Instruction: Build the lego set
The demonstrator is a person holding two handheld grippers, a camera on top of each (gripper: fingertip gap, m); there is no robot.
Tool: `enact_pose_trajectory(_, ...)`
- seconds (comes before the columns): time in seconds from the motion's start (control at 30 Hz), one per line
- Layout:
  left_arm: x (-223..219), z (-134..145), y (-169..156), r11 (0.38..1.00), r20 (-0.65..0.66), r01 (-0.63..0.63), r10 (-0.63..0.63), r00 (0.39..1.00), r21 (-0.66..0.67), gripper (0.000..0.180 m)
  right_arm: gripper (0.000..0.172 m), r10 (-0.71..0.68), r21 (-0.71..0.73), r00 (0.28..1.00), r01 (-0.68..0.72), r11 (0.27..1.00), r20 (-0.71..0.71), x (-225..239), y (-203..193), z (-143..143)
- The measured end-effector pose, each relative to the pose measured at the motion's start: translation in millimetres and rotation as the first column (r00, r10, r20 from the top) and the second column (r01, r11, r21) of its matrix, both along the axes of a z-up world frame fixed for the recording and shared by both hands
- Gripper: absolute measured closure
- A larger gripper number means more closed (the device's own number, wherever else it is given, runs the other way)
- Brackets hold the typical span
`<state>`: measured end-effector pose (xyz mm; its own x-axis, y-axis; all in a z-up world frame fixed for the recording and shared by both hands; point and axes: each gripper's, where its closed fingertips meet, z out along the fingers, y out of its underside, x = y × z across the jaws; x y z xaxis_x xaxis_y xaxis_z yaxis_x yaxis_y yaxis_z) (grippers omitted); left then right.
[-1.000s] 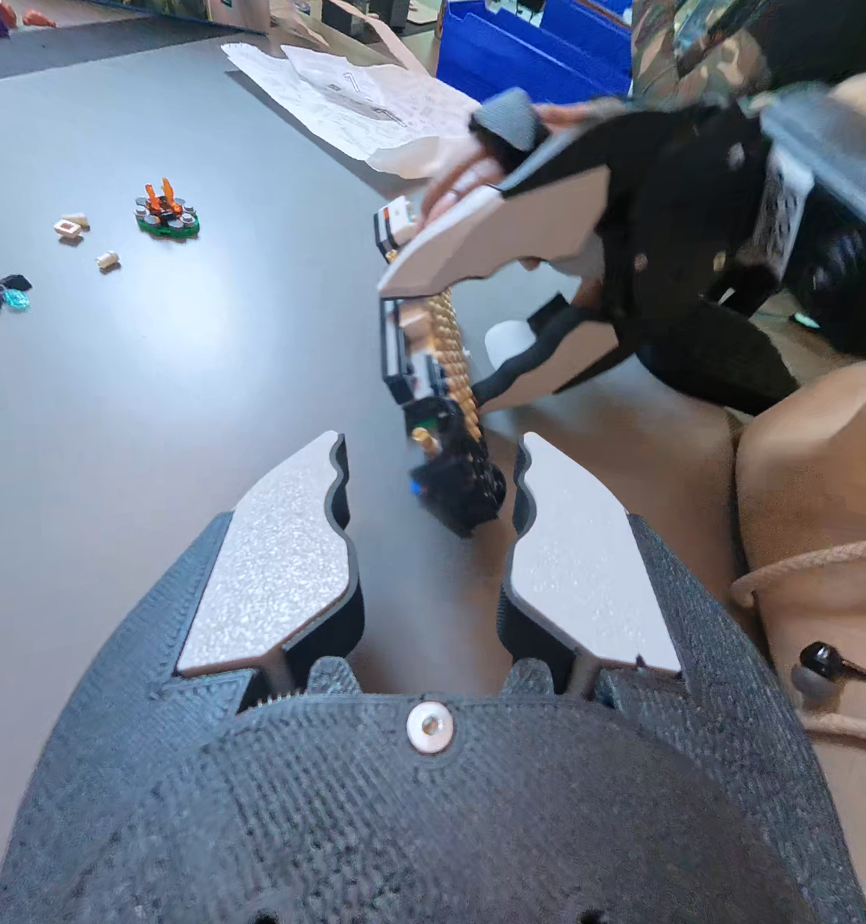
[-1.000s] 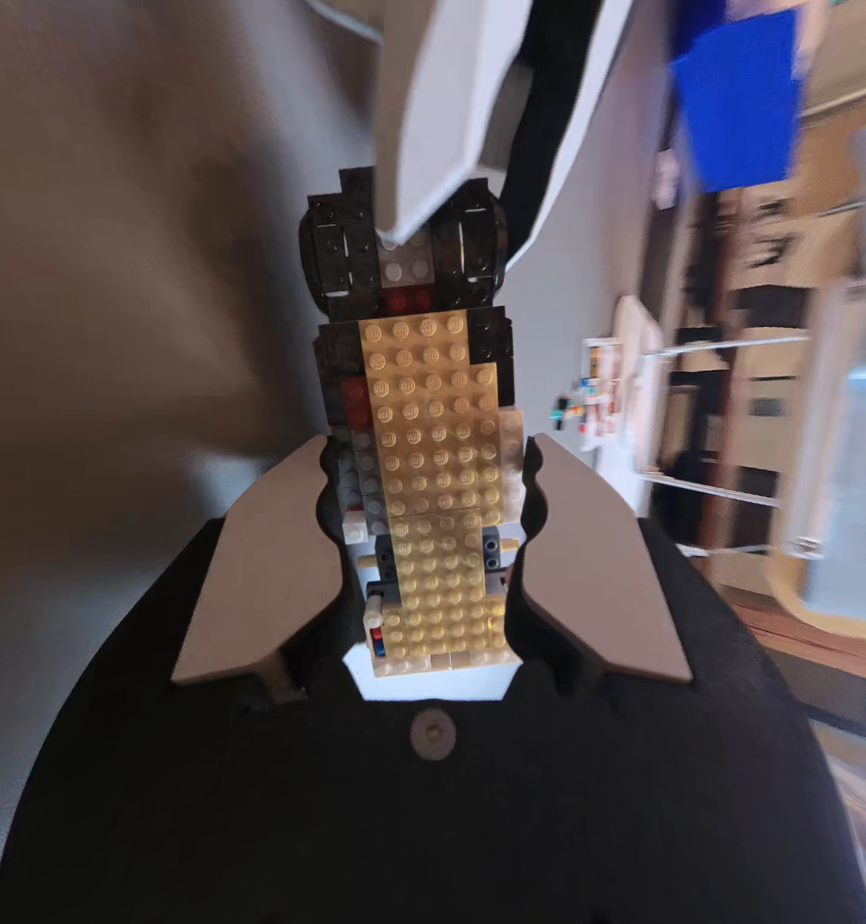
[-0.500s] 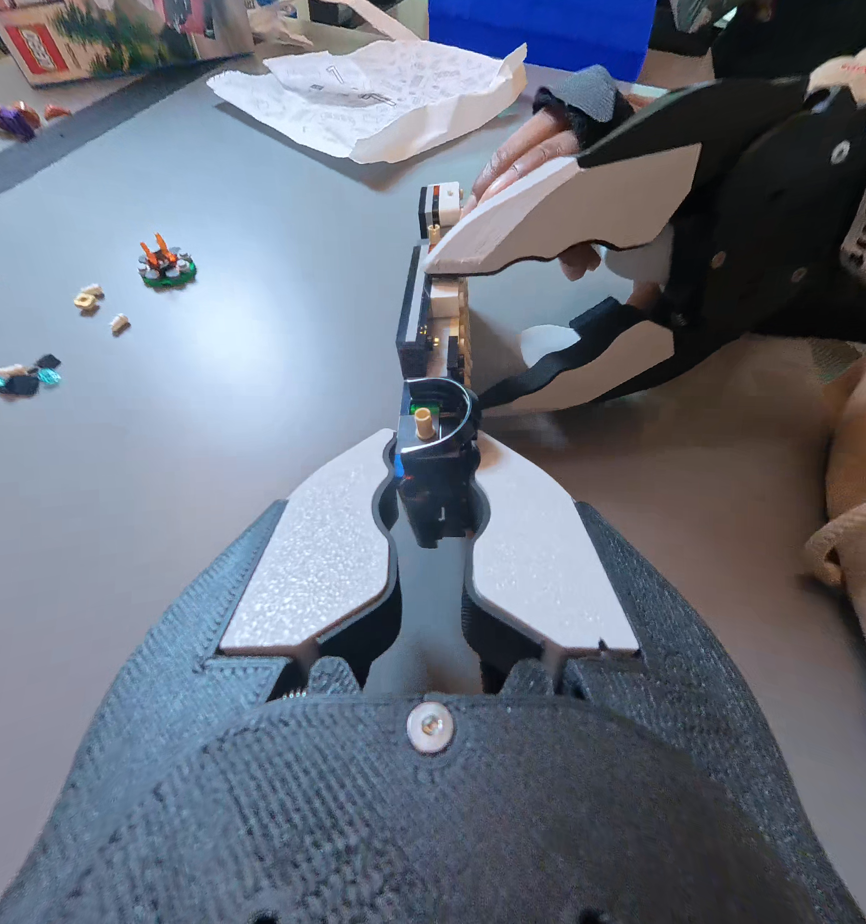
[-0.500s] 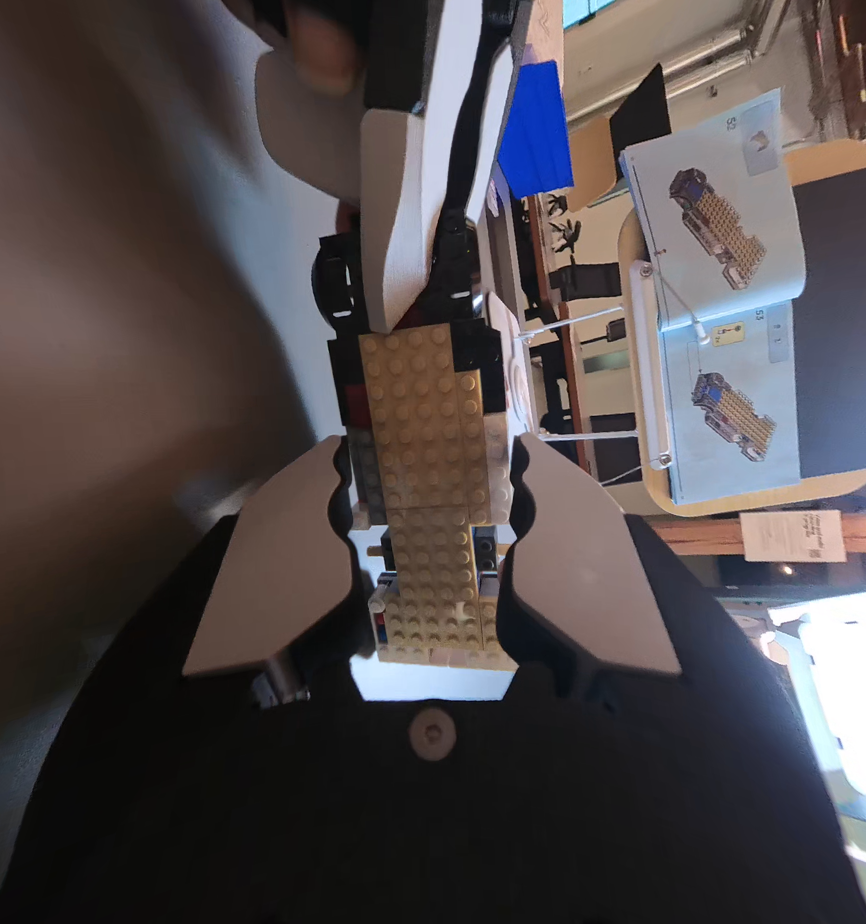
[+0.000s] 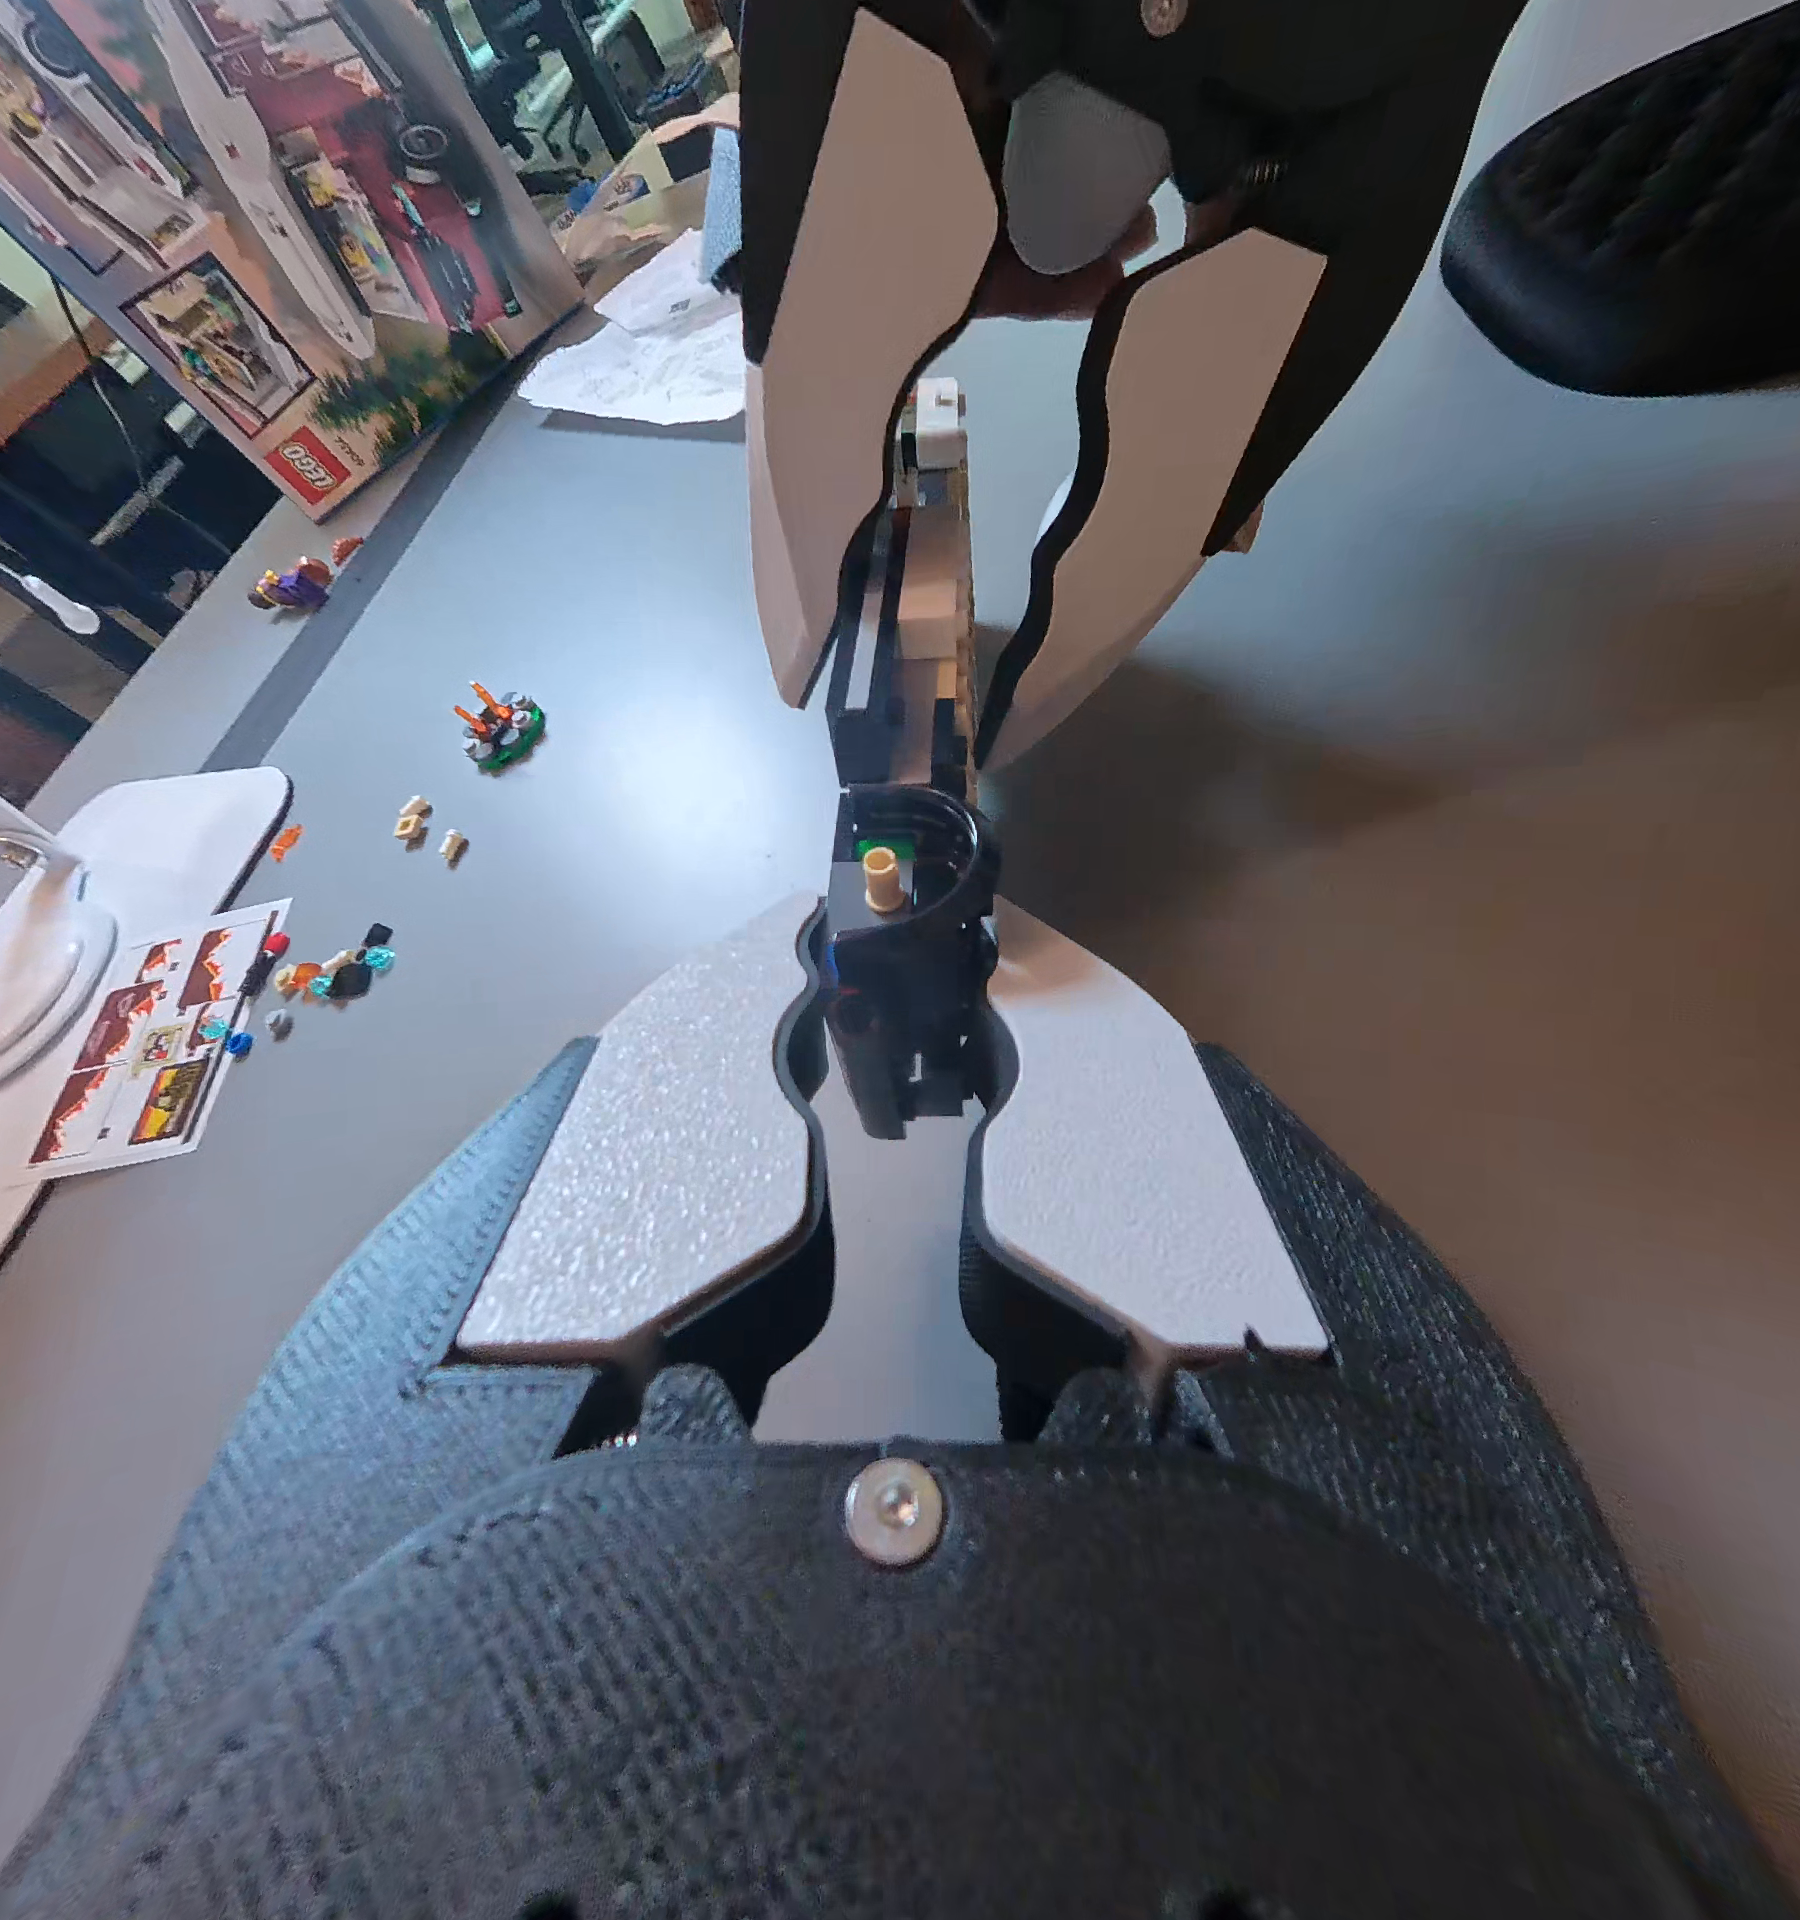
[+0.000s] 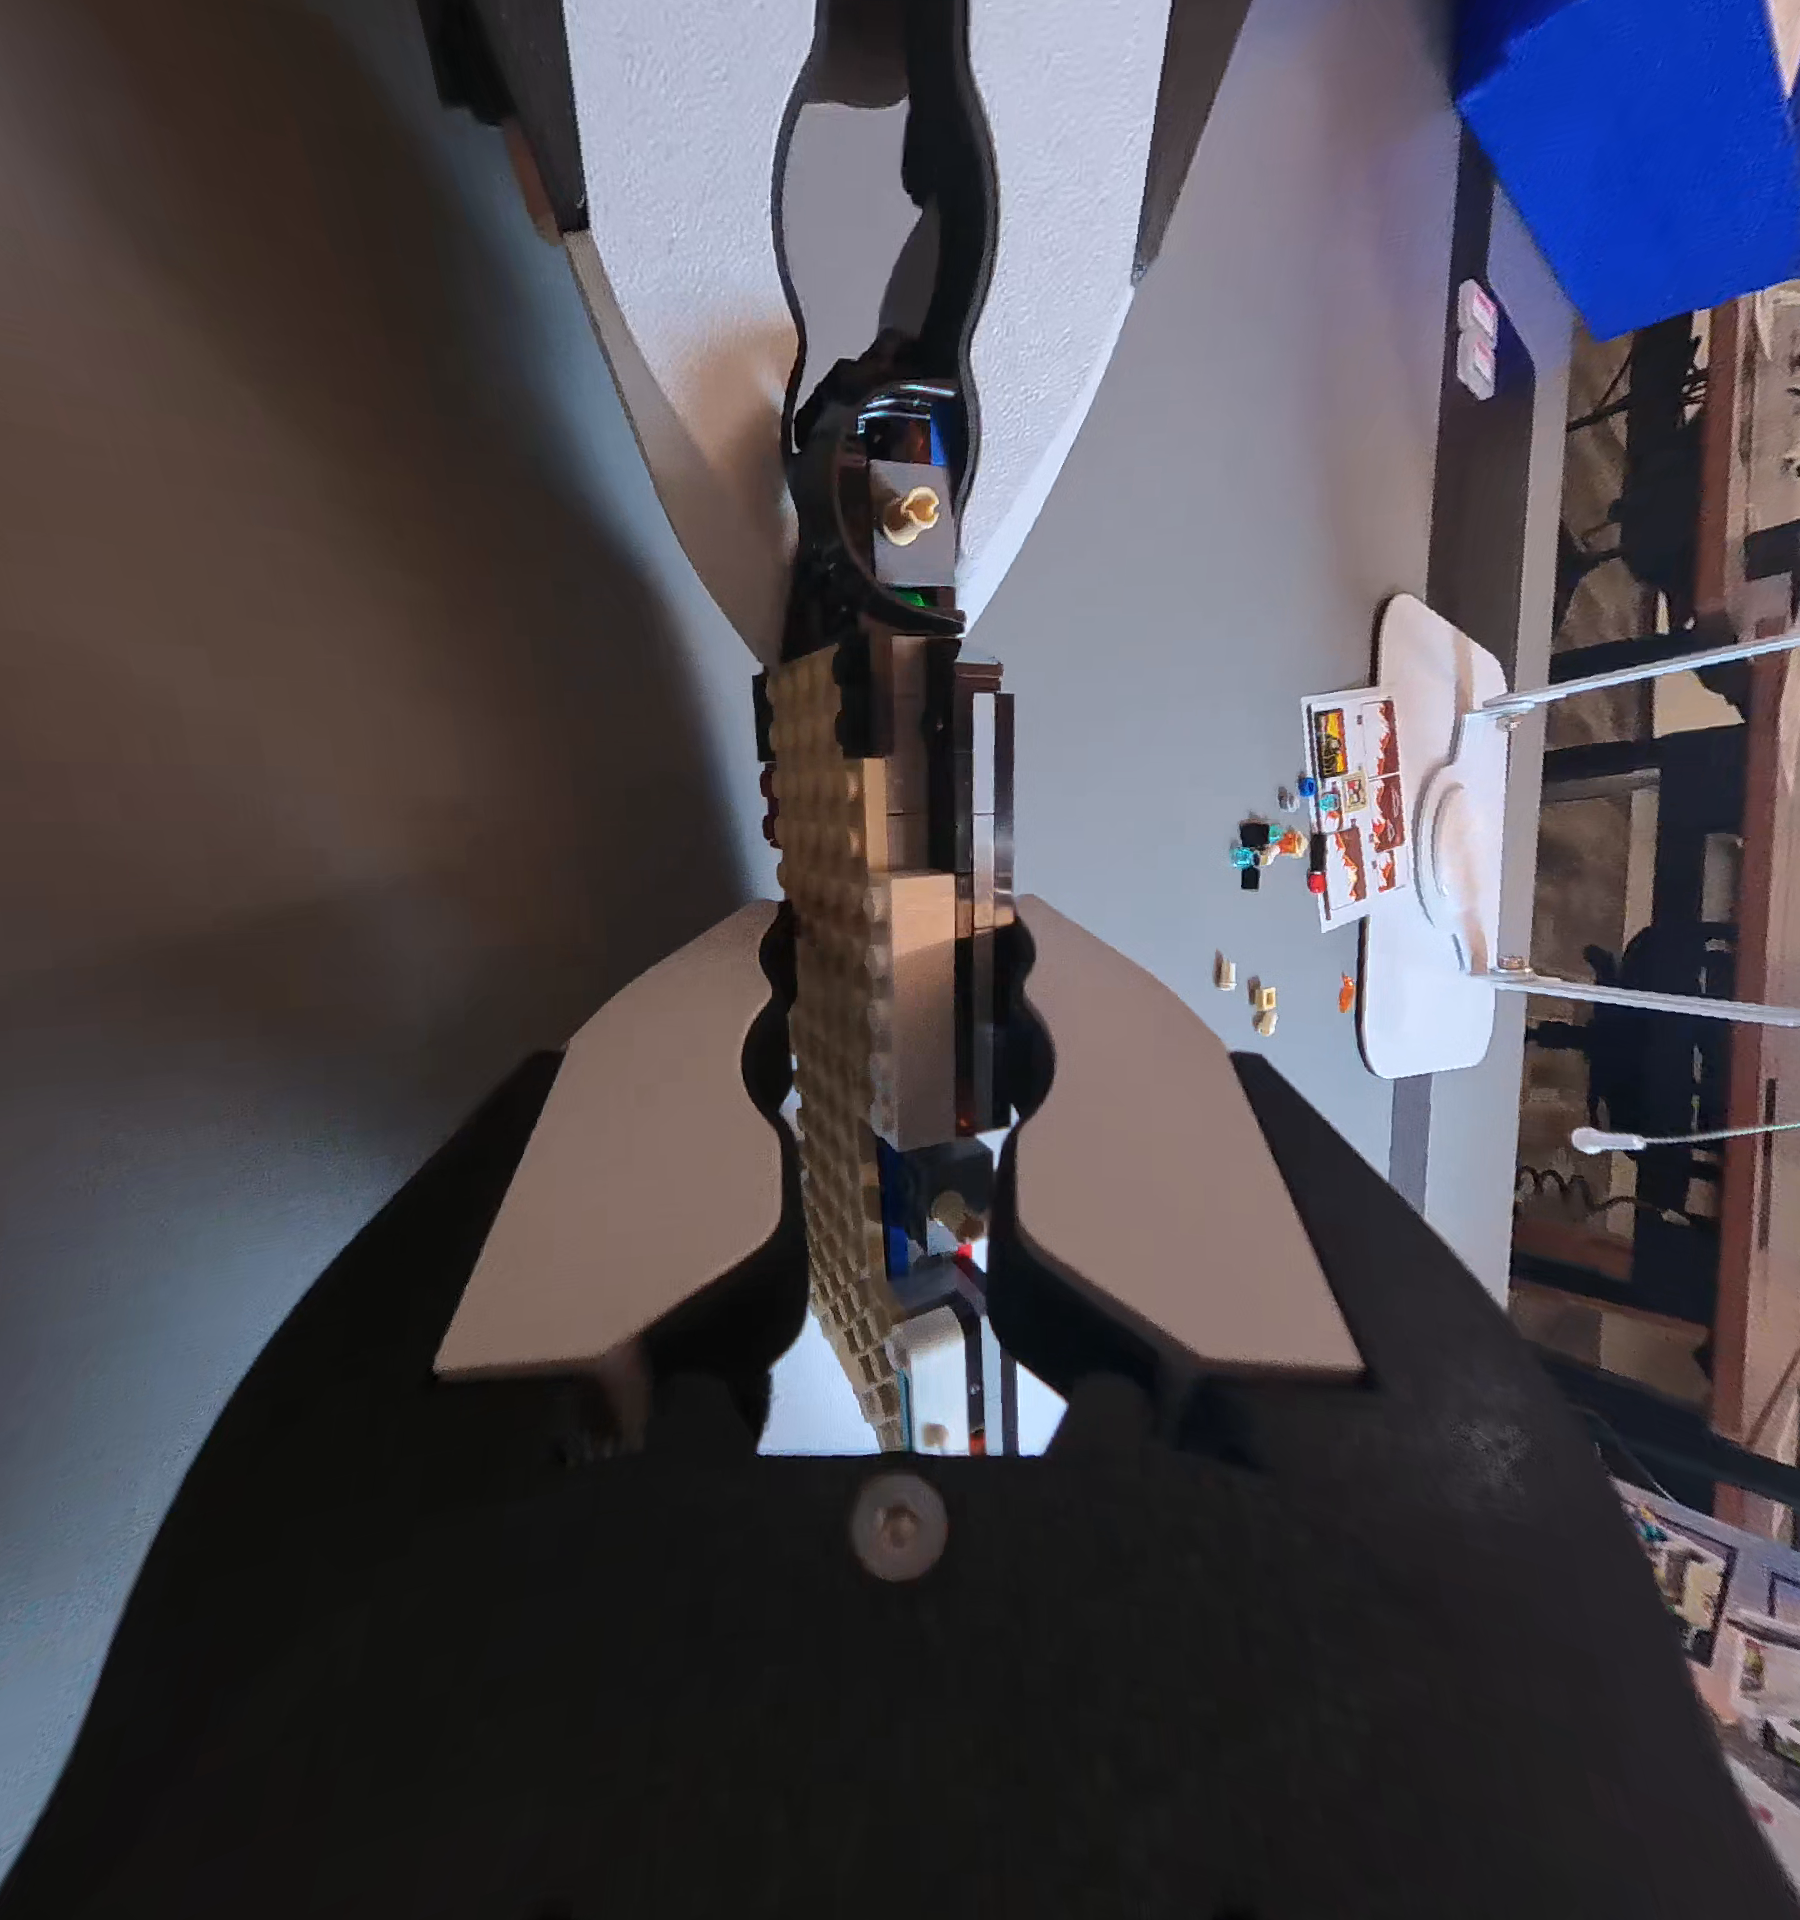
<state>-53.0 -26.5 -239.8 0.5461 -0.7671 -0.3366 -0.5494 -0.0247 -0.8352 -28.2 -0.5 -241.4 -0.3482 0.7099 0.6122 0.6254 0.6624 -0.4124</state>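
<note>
Both of my grippers clamp one long brick model, tan studded plate on one side, black on the other, held above the grey table (image 5: pixel 584 582). My left gripper (image 5: pixel 901 997) pinches its black end (image 5: pixel 906 977); my right gripper (image 6: pixel 896 997) squeezes the tan and black body (image 6: pixel 875 831). Loose small bricks (image 5: pixel 356 966) and a sticker sheet (image 5: pixel 148 1039) lie near the table's left edge beside a white stand base (image 5: pixel 96 862).
</note>
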Motion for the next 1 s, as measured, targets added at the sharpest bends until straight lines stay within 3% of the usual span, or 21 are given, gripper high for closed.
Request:
enact_pose_trajectory(0.17, 0.4, 11.0, -0.5, 0.999, 0.075, 0.01, -0.012, 0.997, 0.039, 0.149, 0.136, -0.003, -0.011, 0.999, 0.003, 1.0, -0.05, -4.4, -2.6, 3.6)
enact_pose_trajectory(0.23, 2.5, 14.1, -2.4, 0.999, 0.092, 0.026, -0.029, 0.995, 0.042, 0.154, 0.137, -0.006, -0.016, 0.998, 0.005, 1.0, -0.07, -5.1, -3.6, 5.6)
enact_pose_trajectory(0.5, 8.3, 22.2, -10.6, 0.989, 0.052, 0.08, -0.087, 0.995, 0.126, 0.156, 0.137, 0.017, -0.052, 0.994, -0.022, 0.998, -0.105, -2.6, -10.6, 9.8)
enact_pose_trajectory(1.0, 8.7, 22.2, -13.8, 0.99, 0.047, 0.093, -0.098, 0.994, 0.104, 0.156, 0.137, 0.022, -0.062, 0.994, -0.029, 0.998, -0.104, -2.1, -14.0, 10.1)
